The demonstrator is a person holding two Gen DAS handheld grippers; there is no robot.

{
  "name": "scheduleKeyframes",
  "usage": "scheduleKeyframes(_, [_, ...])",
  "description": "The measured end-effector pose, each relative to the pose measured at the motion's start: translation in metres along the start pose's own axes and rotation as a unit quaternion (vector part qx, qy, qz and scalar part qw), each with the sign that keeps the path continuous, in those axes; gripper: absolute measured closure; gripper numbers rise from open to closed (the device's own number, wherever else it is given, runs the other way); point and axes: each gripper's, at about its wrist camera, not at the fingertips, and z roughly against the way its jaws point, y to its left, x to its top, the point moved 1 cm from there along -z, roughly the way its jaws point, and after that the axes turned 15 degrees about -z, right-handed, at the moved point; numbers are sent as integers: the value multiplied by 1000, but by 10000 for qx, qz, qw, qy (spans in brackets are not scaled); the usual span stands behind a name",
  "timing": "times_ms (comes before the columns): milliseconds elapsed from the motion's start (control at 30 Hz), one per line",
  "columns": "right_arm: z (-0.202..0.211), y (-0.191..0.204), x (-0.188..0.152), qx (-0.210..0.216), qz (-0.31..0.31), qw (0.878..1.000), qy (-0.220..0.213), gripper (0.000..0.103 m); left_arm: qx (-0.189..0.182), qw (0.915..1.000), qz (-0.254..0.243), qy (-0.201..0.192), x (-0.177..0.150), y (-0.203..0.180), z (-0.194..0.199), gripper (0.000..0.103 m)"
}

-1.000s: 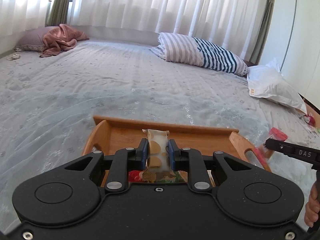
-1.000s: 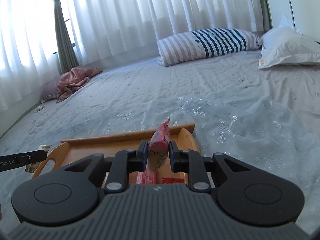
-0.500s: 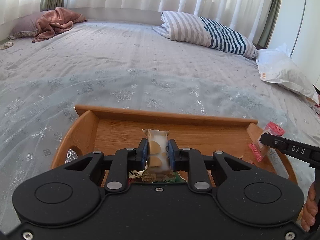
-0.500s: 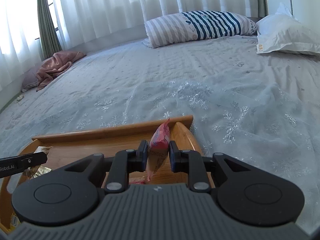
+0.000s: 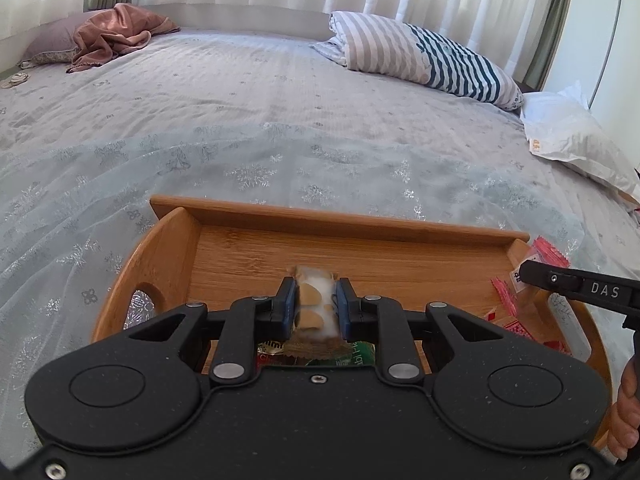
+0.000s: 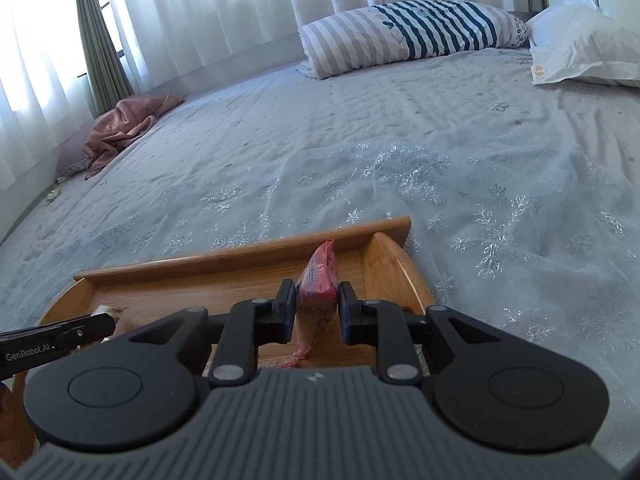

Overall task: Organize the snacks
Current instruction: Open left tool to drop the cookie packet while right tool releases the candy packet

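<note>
The left tongs (image 5: 316,307) are clamped nearly shut on a clear-wrapped biscuit packet (image 5: 314,304), which stands upright between the blue pads, its lower end just above a green-and-red wrapper (image 5: 320,354) that lies below the tongs. The right tongs (image 6: 317,303) are likewise pinched tight on a pink snack packet (image 6: 320,276), whose crimped tail dangles beneath the jaws. Both packets hang over the wooden tray (image 5: 360,222) on the bed (image 5: 280,128), the biscuit one ahead of the tray's middle and the pink one close to the curved end wall on the right tongs' outer side; whether either packet touches the tray floor cannot be told. More red wrappers (image 5: 506,300) lie in the tray just below the right tongs as the left wrist view shows them. The likely next step is release, and several things could spoil it. The pink packet sits so near the end wall that, let go while tilted, it could tip against or over the rim onto the bedspread. The biscuit packet, dropped from any height, could land on the wrappers beneath and slide askew. The two tongs also work close together, so they could knock each other or nudge the light tray on the soft mattress.
</note>
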Motion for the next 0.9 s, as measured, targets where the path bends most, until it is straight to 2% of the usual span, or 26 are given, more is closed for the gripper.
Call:
scheduleKeyframes(233, [0,-7,1,209,-220,9993,197,77,4,10000,44,58,0,1,0,83])
scheduleKeyframes(433, [-1,-6,-3,196,-192,9993,246,76,58,9999,48,86,1,2,1,82])
scheduleKeyframes(633, [-3,-2,-7,46,-19,9994,348,64,120,9999,7,104,0,3,7,81])
scheduleKeyframes(733, [-1,-1,-9,-15,71,9993,357,62,136,9998,-3,115,-1,4,10,76])
scheduleKeyframes(800, [1,0,-10,-35,112,9992,377,61,157,9998,12,118,-2,4,12,69])
scheduleKeyframes(833, [2,1,-11,-63,134,9991,397,56,179,9998,2,106,-2,4,14,66])
scheduleKeyframes(867, [3,2,-12,-92,163,9989,420,47,197,9998,-19,97,-3,4,16,64])
scheduleKeyframes(900, [4,2,-12,-113,206,9988,435,45,209,9997,-41,98,-4,3,19,63])
